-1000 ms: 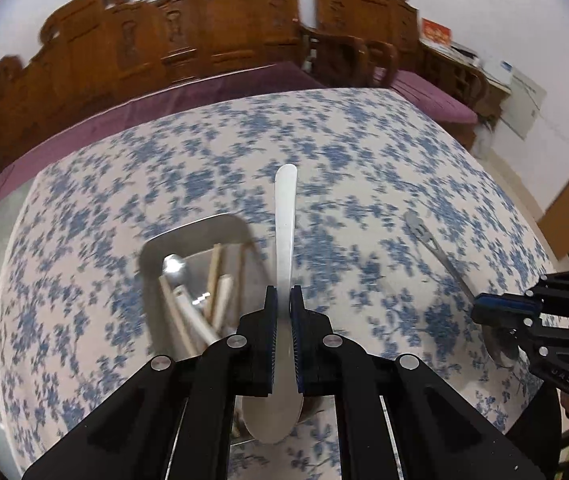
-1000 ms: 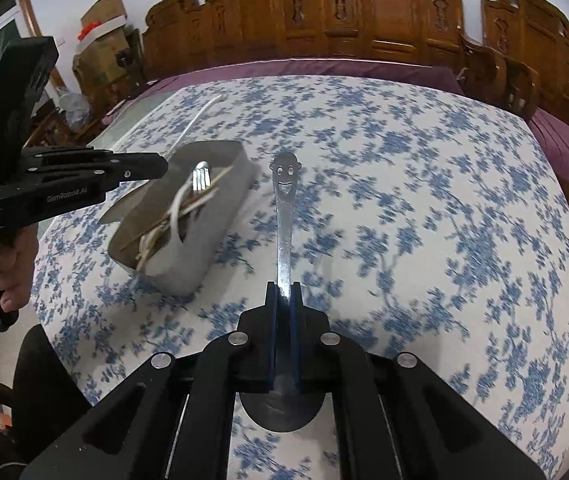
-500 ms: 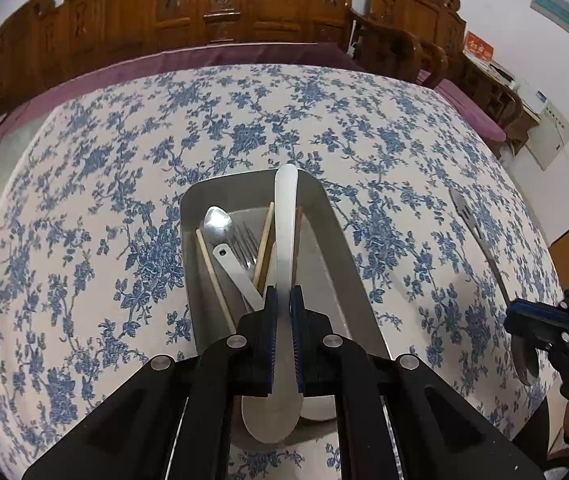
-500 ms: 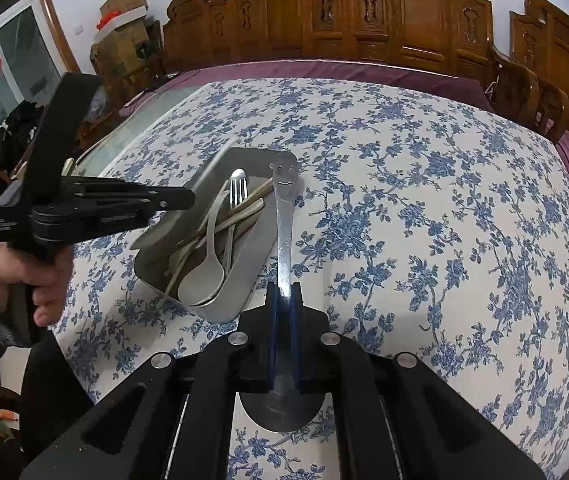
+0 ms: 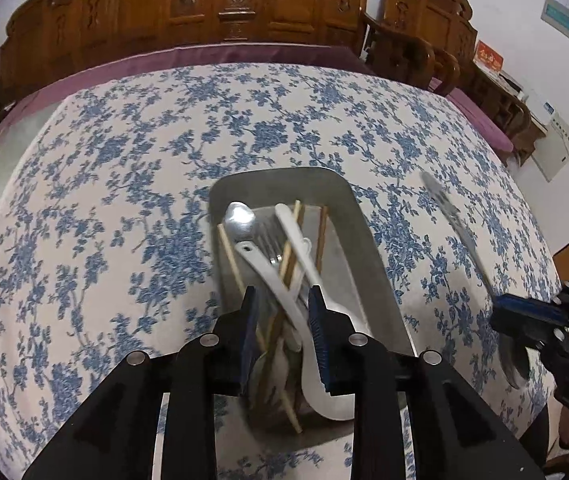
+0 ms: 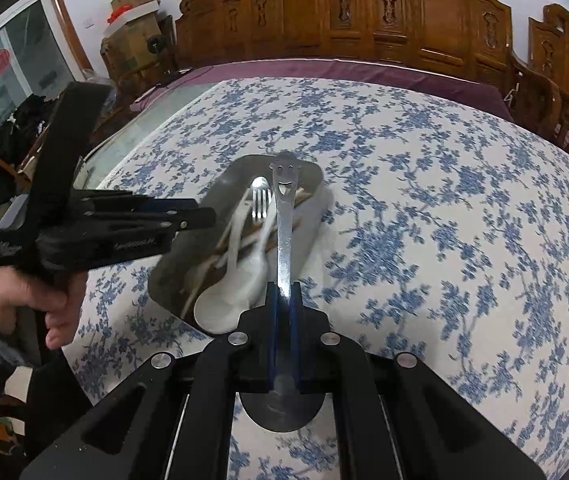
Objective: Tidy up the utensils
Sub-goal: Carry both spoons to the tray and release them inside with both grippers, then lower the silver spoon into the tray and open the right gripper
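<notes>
Left wrist view: my left gripper (image 5: 282, 312) stands parted, empty, above the grey metal tray (image 5: 358, 232) at frame centre, where a white plastic spoon (image 5: 326, 388) lies. Right wrist view: my right gripper (image 6: 283, 300) pinches a smiley-faced steel spoon (image 6: 283, 216); lettering unreadable.

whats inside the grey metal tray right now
The grey metal tray holds white plastic spoons, wooden chopsticks, a steel fork and a steel spoon. Its floor beneath them is hidden.
</notes>
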